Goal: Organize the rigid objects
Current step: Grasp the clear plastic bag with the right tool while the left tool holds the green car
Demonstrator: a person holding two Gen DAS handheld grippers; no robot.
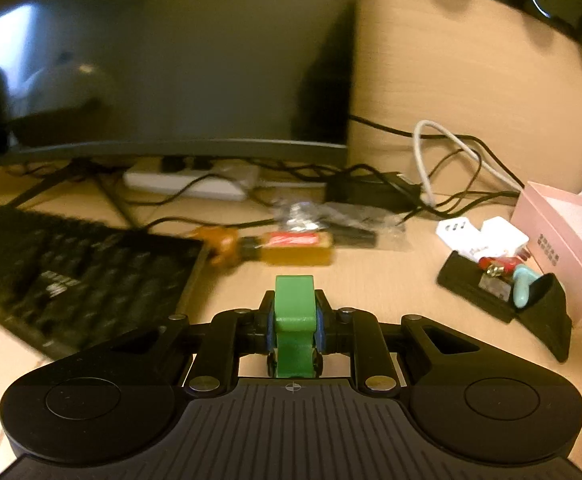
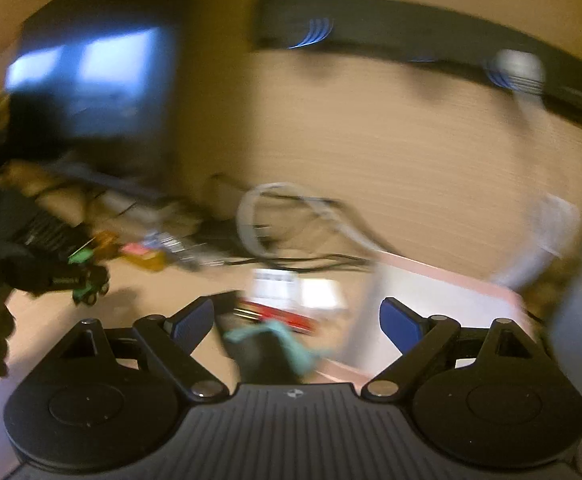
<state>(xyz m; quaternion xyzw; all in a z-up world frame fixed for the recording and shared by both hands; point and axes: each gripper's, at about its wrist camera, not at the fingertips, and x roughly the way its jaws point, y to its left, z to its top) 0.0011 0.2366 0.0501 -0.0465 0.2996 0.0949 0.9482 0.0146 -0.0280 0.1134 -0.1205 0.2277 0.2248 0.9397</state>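
1 green toy car (image 1: 294, 312), long axis in line with the fingers, clamped in the left gripper (image 1: 293, 322) above the desk (image 1: 371, 280). Black tray (image 1: 487, 288) lies ahead to its right; right gripper (image 2: 297, 322), jaws apart and empty, is nearer it.

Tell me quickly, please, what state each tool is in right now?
Left tool: shut on the green toy car.
Right tool: open, holding nothing.

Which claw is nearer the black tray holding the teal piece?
Right. The open right claw hangs just over the black tray. The left claw, shut on a green toy, sits well off to the tray's left.
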